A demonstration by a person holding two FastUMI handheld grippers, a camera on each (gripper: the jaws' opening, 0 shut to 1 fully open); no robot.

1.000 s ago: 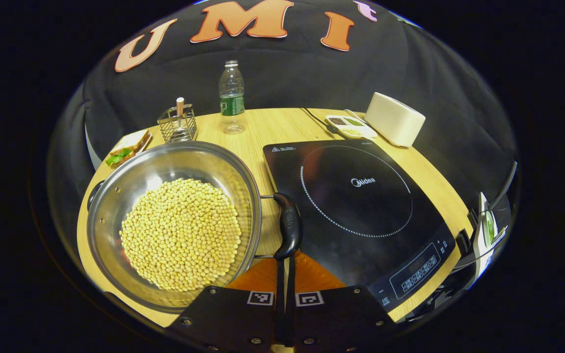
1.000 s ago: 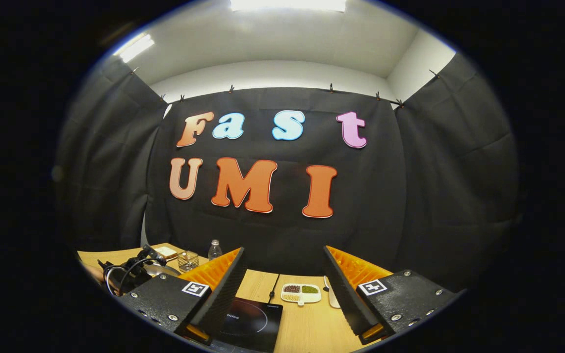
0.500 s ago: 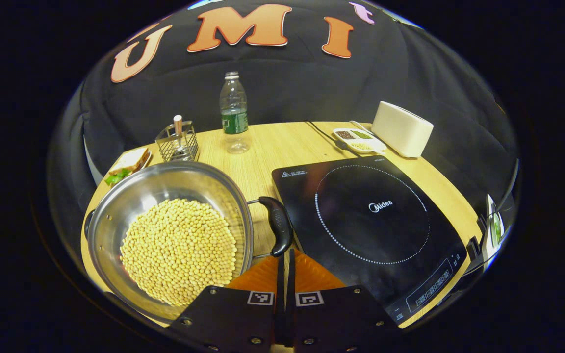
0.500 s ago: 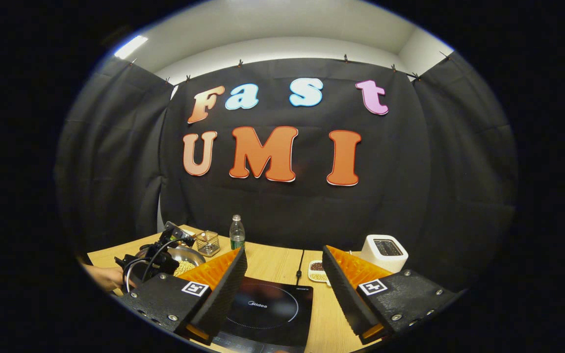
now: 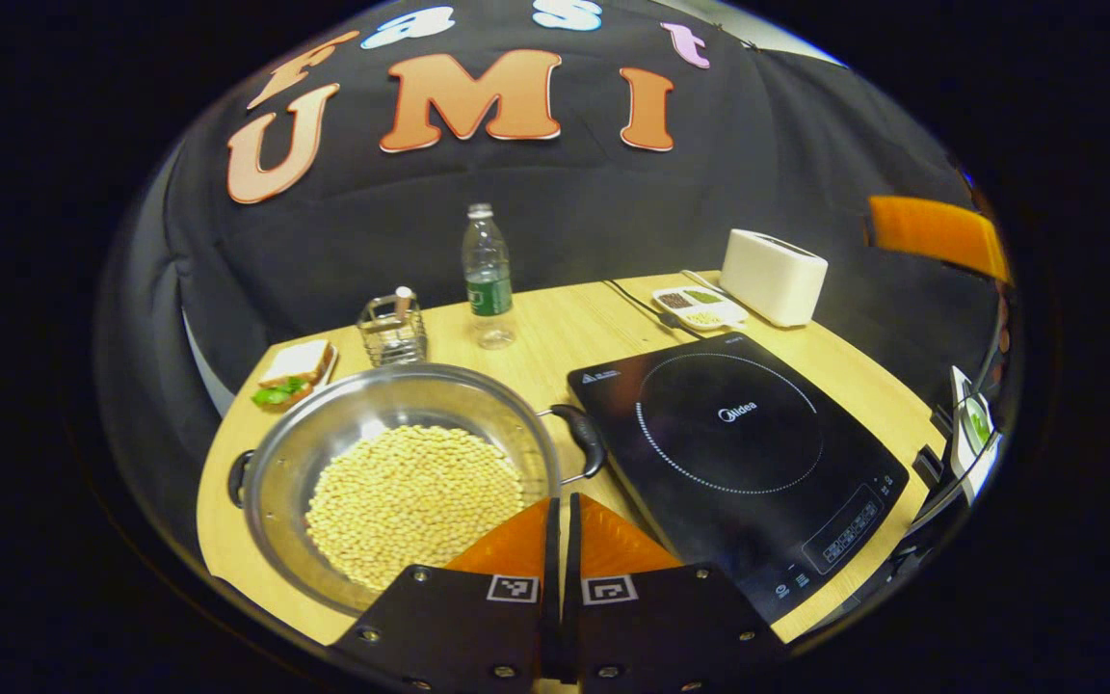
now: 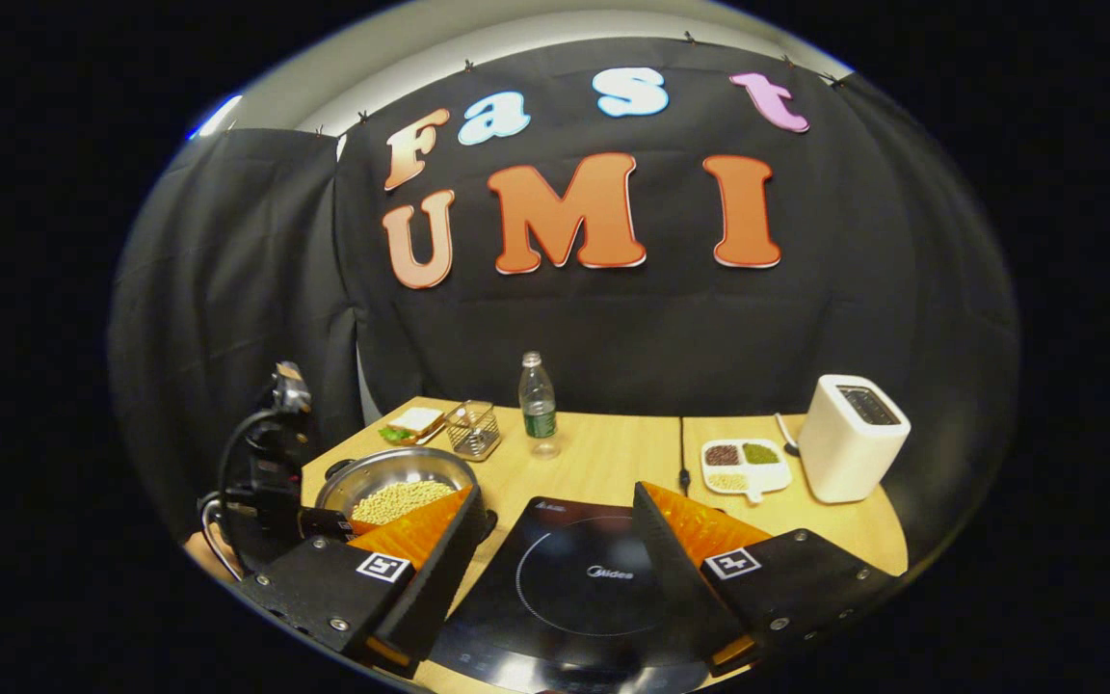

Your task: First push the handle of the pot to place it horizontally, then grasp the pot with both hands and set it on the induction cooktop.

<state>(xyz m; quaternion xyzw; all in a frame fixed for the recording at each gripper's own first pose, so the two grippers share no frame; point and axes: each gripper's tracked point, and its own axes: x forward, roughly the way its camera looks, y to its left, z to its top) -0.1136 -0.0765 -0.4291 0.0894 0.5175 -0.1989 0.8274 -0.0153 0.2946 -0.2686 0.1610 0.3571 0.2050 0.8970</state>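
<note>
A steel pot [image 5: 391,410] full of yellow beans sits on the wooden table, left of the black induction cooktop [image 5: 738,453]. Its black right handle [image 5: 586,439] points toward the cooktop; a second handle [image 5: 239,477] is on the far left side. My left gripper [image 5: 561,503] is shut and empty, hovering just short of the right handle. My right gripper [image 6: 555,501] is open, raised above the cooktop [image 6: 574,578]. In the right gripper view the pot [image 6: 391,461] lies to the left, with the left gripper [image 6: 324,523] beside it, held by a hand [image 6: 197,554].
A water bottle [image 5: 488,280], a wire holder [image 5: 393,330] and a plate with a sandwich [image 5: 295,371] stand behind the pot. A white toaster [image 5: 773,278] and a divided dish [image 5: 698,306] are at the back right. A cable runs to the cooktop.
My left gripper has pulled back and up from the pot's handle, staying shut. My right gripper has tilted down and moved over the cooktop, still open.
</note>
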